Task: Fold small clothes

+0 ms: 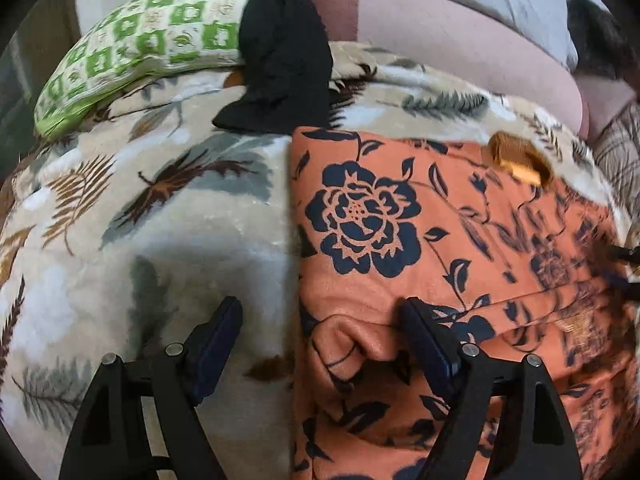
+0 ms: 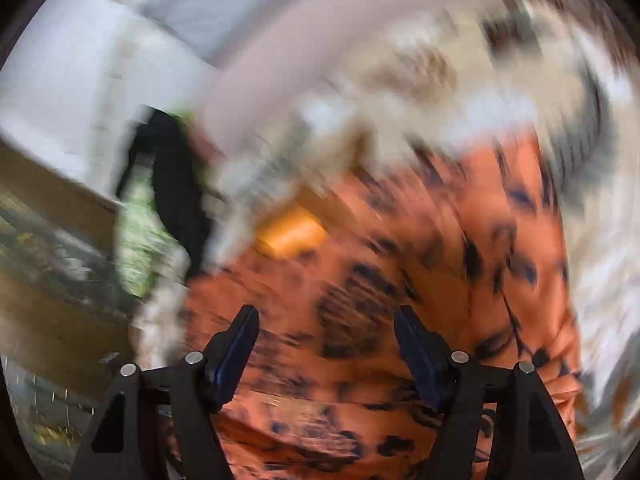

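Note:
An orange garment with dark blue flowers [image 1: 420, 240] lies flat on a leaf-print blanket [image 1: 160, 220], its collar with a yellow label [image 1: 520, 160] at the far right. My left gripper [image 1: 320, 312] is open, its jaws straddling the garment's left edge, where a small fold of cloth bulges between them. The right wrist view is heavily motion-blurred; the same orange garment [image 2: 400, 280] fills it. My right gripper [image 2: 326, 320] is open above it and holds nothing.
A green-and-white patterned pillow [image 1: 152, 48] lies at the back left with a black garment [image 1: 280, 60] draped beside it. A pink bolster [image 1: 460, 52] runs along the back. A plaid cloth [image 1: 620, 152] shows at the far right.

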`<move>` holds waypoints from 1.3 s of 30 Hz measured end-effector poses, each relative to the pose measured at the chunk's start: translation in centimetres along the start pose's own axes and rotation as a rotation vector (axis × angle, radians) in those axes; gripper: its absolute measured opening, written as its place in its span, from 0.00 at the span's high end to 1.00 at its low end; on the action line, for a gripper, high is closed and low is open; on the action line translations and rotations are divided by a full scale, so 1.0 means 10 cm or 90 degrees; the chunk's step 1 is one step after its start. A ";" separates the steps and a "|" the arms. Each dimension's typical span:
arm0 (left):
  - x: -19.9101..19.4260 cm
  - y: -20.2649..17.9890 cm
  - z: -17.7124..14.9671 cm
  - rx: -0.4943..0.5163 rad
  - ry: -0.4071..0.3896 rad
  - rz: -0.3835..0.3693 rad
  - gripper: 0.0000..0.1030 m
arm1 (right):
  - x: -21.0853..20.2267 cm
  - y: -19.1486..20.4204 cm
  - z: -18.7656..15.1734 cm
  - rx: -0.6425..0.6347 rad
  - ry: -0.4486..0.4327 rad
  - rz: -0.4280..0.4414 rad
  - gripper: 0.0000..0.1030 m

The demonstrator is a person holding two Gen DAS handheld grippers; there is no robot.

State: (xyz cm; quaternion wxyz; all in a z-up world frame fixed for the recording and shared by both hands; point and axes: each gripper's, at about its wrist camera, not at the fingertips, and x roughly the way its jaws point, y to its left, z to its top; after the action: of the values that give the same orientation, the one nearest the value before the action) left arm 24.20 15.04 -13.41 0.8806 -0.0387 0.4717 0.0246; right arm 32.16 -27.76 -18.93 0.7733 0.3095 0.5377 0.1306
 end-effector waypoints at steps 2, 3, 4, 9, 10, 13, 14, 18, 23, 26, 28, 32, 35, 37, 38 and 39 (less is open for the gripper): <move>-0.18 0.01 0.00 0.005 -0.049 -0.003 0.20 | -0.15 -0.03 -0.04 0.018 -0.051 0.039 0.34; -0.22 0.01 0.01 0.010 -0.068 -0.003 0.19 | -0.25 0.04 -0.07 0.004 -0.072 0.033 0.33; -0.19 0.00 0.01 0.017 -0.066 0.007 0.19 | -0.34 0.12 -0.09 -0.017 -0.094 0.034 0.32; 0.10 0.10 0.01 -0.015 0.028 0.016 0.17 | -0.10 0.02 -0.08 -0.020 -0.045 -0.002 0.27; -0.03 0.13 0.02 -0.027 0.007 0.008 0.17 | -0.20 0.05 -0.09 -0.015 -0.063 0.008 0.27; -0.37 0.19 -0.06 -0.023 -0.035 0.008 0.17 | -0.62 0.23 -0.26 -0.071 -0.123 -0.002 0.26; -0.50 0.23 -0.12 -0.030 -0.045 -0.001 0.17 | -0.75 0.27 -0.34 -0.085 -0.137 -0.014 0.26; -0.97 0.41 -0.57 -0.078 -0.058 -0.059 0.17 | -1.34 0.08 -0.81 -0.106 -0.172 -0.039 0.26; -1.39 0.51 -1.45 -0.108 -0.029 -0.122 0.17 | -1.81 -0.55 -1.57 -0.075 -0.103 -0.071 0.26; -1.46 0.46 -1.81 -0.100 0.004 -0.132 0.17 | -1.87 -0.91 -1.97 -0.066 -0.055 -0.087 0.26; -1.47 0.43 -1.94 -0.108 0.020 -0.145 0.17 | -1.89 -1.08 -2.18 -0.044 -0.036 -0.079 0.26; -1.48 0.37 -2.15 -0.127 0.041 -0.167 0.17 | -1.90 -1.16 -2.32 -0.032 -0.031 -0.033 0.26; -1.40 0.35 -2.25 -0.141 0.074 -0.165 0.17 | -1.79 -1.15 -2.37 -0.043 -0.001 -0.038 0.30; -1.41 0.36 -2.31 -0.149 0.072 -0.172 0.17 | -1.72 -1.11 -2.44 -0.058 0.013 -0.047 0.56; -1.42 0.37 -2.33 -0.158 0.067 -0.175 0.18 | -1.74 -1.06 -2.48 -0.073 0.009 -0.049 0.64; -1.42 0.38 -2.34 -0.161 0.065 -0.180 0.18 | -1.75 -1.03 -2.51 -0.080 0.004 -0.044 0.64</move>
State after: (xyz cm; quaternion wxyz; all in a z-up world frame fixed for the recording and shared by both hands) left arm -3.36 16.56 -14.73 0.8384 -0.2162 0.4986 -0.0422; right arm 1.10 -36.65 -17.95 0.7936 0.2411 0.5412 0.1388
